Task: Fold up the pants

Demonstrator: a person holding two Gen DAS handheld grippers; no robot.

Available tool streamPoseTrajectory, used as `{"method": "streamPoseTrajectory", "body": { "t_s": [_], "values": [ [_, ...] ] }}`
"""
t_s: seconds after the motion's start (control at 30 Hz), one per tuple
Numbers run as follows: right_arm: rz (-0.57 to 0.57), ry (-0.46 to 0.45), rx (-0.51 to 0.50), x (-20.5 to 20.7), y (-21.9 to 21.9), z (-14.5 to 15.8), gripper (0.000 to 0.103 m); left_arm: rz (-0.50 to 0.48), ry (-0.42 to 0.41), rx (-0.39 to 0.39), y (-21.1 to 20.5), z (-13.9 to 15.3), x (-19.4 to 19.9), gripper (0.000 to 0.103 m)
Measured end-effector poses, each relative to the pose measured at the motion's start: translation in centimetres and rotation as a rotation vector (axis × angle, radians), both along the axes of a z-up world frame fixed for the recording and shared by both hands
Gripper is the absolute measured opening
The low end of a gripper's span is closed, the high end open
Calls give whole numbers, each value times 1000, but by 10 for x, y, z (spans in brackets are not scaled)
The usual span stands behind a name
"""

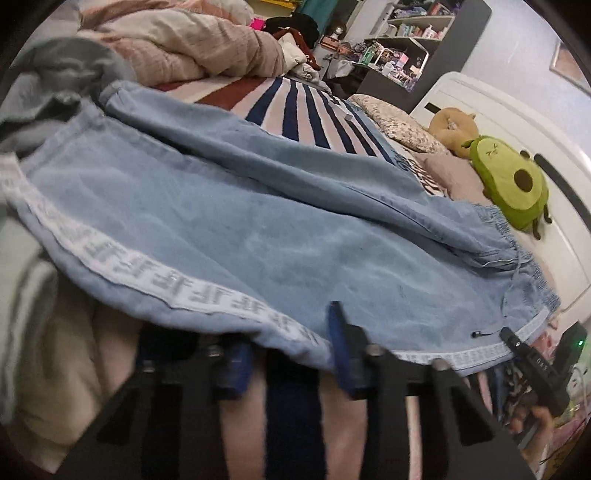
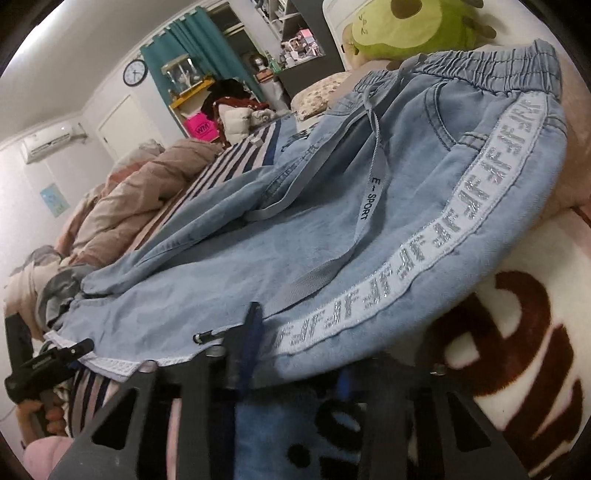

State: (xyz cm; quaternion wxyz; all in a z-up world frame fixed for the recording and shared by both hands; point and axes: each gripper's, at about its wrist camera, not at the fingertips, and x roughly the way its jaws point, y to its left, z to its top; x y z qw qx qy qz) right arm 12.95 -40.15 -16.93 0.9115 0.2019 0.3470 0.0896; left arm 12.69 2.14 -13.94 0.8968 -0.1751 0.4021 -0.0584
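Note:
Light blue denim pants (image 1: pixel 258 221) with a white lettered side stripe (image 1: pixel 155 280) lie spread on the bed, waistband at the right. My left gripper (image 1: pixel 288 354) is at the pants' near edge; one blue finger (image 1: pixel 341 332) lies on top of the fabric, the other is under it. In the right wrist view the pants (image 2: pixel 332 240) fill the frame, elastic waistband (image 2: pixel 480 70) far right, drawstring (image 2: pixel 369 206) across them. My right gripper (image 2: pixel 295 354) straddles the stripe edge, one finger (image 2: pixel 251 332) on top, the other beneath. Each gripper shows in the other's view: (image 1: pixel 535 354), (image 2: pixel 48 362).
A striped blanket (image 1: pixel 306 110) covers the bed. A rumpled beige duvet (image 1: pixel 177 44) lies at the back left. An avocado plush (image 1: pixel 513 181) and a brown plush (image 1: pixel 454 125) sit by the white headboard (image 1: pixel 517 122). Shelves (image 1: pixel 410 33) stand behind.

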Motion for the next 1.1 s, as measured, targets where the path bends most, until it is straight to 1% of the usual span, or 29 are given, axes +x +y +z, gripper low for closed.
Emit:
{"method": "streamPoseTrajectory", "body": {
  "t_s": [0.03, 0.07, 0.1, 0.2, 0.33, 0.4, 0.53, 0.67, 0.8, 0.9, 1.0, 1.1],
  "values": [
    [-4, 2, -11, 1, 1, 1, 13, -13, -9, 13, 1, 4, 0, 17],
    [-3, -2, -12, 2, -1, 4, 12, -21, -16, 24, 2, 6, 1, 13],
    [-1, -8, -14, 3, 0, 6, 9, -28, -22, 35, 3, 10, 2, 11],
    [19, -44, -35, 4, 2, 21, 5, -57, -56, 89, 1, 28, 3, 7],
    [57, -109, -42, 12, 6, 47, 3, -69, -122, 149, -3, 54, 3, 7],
    [74, -138, -54, 18, 8, 62, 3, -72, -146, 156, -1, 66, 8, 6],
    [113, -187, -75, 42, 14, 96, 3, -74, -191, 189, 2, 90, 31, 6],
    [142, -198, -132, 75, 22, 118, 3, -67, -227, 225, -1, 109, 62, 6],
    [152, -200, -188, 111, 27, 132, 3, -63, -242, 267, -4, 115, 105, 6],
    [155, -196, -234, 137, 29, 135, 3, -61, -246, 290, -6, 113, 131, 6],
    [151, -192, -296, 166, 37, 134, 3, -58, -239, 311, -6, 104, 164, 6],
    [152, -180, -353, 195, 46, 125, 3, -46, -211, 327, -6, 89, 197, 6]
  ]
}}
